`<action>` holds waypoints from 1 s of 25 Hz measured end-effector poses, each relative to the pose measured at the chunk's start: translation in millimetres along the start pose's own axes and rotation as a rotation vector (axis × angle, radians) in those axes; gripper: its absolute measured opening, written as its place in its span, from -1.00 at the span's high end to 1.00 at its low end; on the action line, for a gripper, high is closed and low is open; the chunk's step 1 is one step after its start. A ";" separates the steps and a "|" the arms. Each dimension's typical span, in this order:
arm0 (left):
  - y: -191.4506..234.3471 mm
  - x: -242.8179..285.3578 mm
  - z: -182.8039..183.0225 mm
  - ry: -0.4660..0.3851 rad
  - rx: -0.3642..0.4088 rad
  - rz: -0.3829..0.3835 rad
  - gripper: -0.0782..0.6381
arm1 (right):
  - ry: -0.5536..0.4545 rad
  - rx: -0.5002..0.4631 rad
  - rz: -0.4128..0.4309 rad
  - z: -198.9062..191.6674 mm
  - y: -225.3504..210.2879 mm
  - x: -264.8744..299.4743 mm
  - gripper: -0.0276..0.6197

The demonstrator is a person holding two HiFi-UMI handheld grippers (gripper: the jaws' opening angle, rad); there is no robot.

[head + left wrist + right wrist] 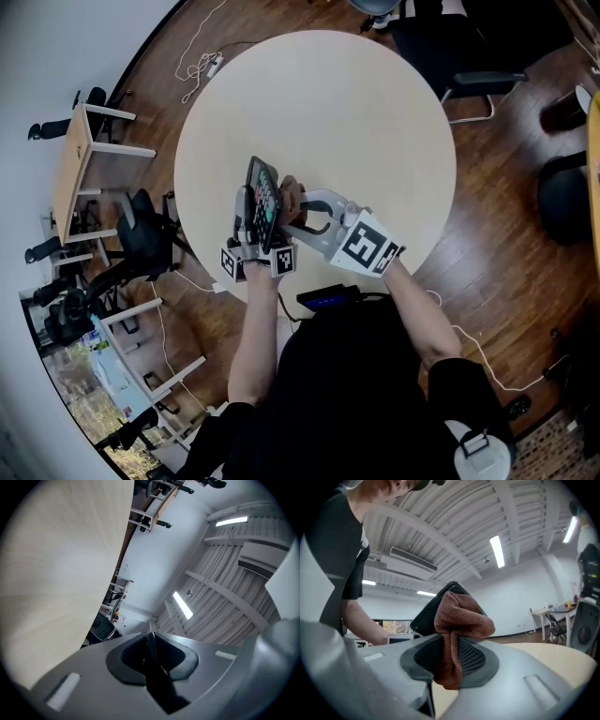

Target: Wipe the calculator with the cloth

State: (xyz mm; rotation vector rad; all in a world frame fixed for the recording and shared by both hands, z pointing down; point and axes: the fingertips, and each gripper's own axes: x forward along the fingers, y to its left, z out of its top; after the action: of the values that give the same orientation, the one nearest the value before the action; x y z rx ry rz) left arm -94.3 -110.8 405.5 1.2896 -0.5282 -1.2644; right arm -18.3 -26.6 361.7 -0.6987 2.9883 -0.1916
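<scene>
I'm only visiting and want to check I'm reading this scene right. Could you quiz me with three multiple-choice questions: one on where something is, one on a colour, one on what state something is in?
1. Where is the calculator?
A. In a drawer.
B. Held up in the left gripper.
C. Inside a box.

2. What colour is the cloth?
A. White.
B. Blue.
C. Reddish brown.

3. What state is the right gripper in?
A. Wide open and empty.
B. Shut on the cloth.
C. Shut on a pen.

Answers:
1 B, its dark edge sits between that gripper's jaws.
2 C, the right gripper view shows the colour plainly.
3 B, the cloth is pinched between its jaws.
</scene>
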 end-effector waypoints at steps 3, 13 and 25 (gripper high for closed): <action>-3.4 -0.6 -0.8 0.018 0.036 0.004 0.64 | 0.082 -0.101 0.055 -11.0 17.9 1.8 0.63; 15.3 -7.2 5.0 0.103 0.132 0.046 0.64 | 0.301 -0.319 0.374 -60.5 68.0 -20.3 0.64; 140.2 -91.7 45.4 0.541 0.536 0.422 0.64 | 0.496 0.422 -0.059 -212.5 -28.8 -108.7 0.64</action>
State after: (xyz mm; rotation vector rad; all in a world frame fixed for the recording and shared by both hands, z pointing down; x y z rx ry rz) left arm -107.5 -76.0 575.1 1.7699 -0.7198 -0.3956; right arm 71.8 18.6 579.9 -0.7749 3.1866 -1.1103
